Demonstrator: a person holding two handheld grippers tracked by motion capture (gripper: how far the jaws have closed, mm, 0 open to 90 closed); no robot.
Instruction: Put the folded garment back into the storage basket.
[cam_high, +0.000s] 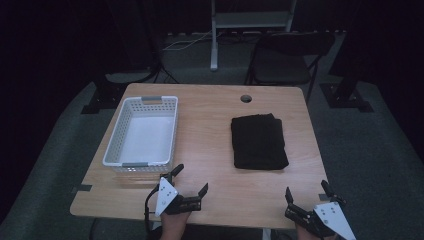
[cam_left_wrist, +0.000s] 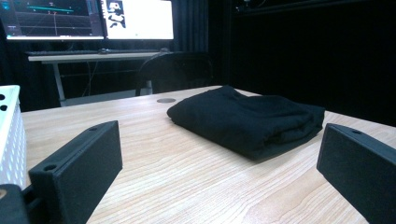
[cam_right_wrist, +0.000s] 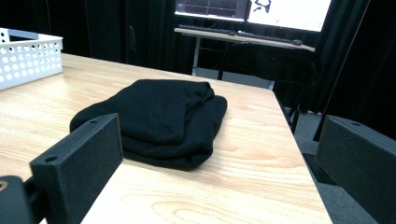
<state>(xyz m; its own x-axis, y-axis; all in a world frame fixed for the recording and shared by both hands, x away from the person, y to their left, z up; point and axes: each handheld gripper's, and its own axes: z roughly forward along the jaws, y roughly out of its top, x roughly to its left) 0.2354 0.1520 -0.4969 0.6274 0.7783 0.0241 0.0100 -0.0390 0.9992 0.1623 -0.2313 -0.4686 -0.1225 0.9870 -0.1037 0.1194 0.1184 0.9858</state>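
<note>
A folded black cloth (cam_high: 259, 142) lies on the right half of the wooden table (cam_high: 210, 130). A white perforated basket (cam_high: 142, 133) stands empty on the left half. My left gripper (cam_high: 190, 180) rests open near the front edge, just in front of the basket's near right corner. My right gripper (cam_high: 307, 192) is open at the front right corner, short of the cloth. In the left gripper view the cloth (cam_left_wrist: 247, 119) lies ahead between wide-apart jaws. In the right gripper view the cloth (cam_right_wrist: 159, 119) sits ahead and to the left, with nothing between the jaws.
A round cable hole (cam_high: 245, 98) sits near the table's far edge. A dark folding chair (cam_high: 285, 62) stands beyond the table. Monitors (cam_left_wrist: 88, 18) on a desk are in the background. Bare wood lies between basket and cloth.
</note>
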